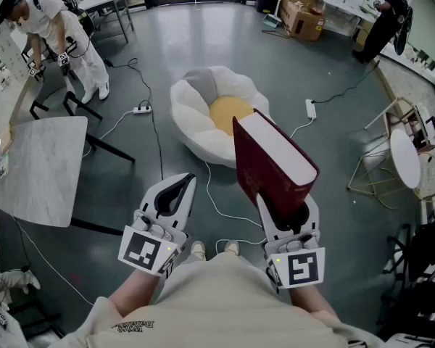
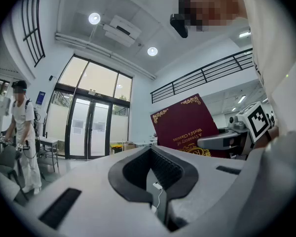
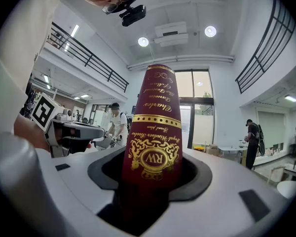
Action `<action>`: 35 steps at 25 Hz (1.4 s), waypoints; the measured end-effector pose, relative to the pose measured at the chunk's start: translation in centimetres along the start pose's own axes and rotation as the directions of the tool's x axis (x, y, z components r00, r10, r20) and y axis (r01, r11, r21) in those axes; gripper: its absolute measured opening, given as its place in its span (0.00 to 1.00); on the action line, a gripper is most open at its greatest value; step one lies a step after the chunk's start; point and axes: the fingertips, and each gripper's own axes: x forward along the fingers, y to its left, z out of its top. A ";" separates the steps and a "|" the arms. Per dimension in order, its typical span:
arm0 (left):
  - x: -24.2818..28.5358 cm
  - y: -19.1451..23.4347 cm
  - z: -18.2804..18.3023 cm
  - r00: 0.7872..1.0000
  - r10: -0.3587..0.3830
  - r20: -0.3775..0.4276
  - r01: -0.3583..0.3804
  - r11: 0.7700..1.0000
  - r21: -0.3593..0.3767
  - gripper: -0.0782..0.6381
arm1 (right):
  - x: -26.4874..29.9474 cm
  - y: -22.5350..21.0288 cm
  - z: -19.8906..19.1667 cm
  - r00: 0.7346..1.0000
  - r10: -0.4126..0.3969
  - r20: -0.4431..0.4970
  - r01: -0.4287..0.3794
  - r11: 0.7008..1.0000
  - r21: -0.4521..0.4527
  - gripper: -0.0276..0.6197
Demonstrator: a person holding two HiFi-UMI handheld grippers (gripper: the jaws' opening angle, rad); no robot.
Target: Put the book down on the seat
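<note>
At the left, a grey table [image 1: 43, 169] on black legs. On the shiny grey floor [image 1: 167, 49], a white plug strip [image 1: 142, 109]. Far back, brown boxes [image 1: 302, 13]. Top left, a person in white [image 1: 58, 27]. Top right, a person in black [image 1: 383, 20]. At the right, a small round white table [image 1: 404, 158].

Book [image 1: 275, 158] in right tongs [image 1: 284, 210], seemingly short of the seat [image 1: 191, 114].
</note>
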 end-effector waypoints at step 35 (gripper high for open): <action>1.3 -4.4 -1.2 0.999 -0.002 -0.043 0.003 1.000 0.005 0.11 | -3.2 -3.4 -1.9 1.000 -0.005 0.008 0.005 0.997 0.081 0.41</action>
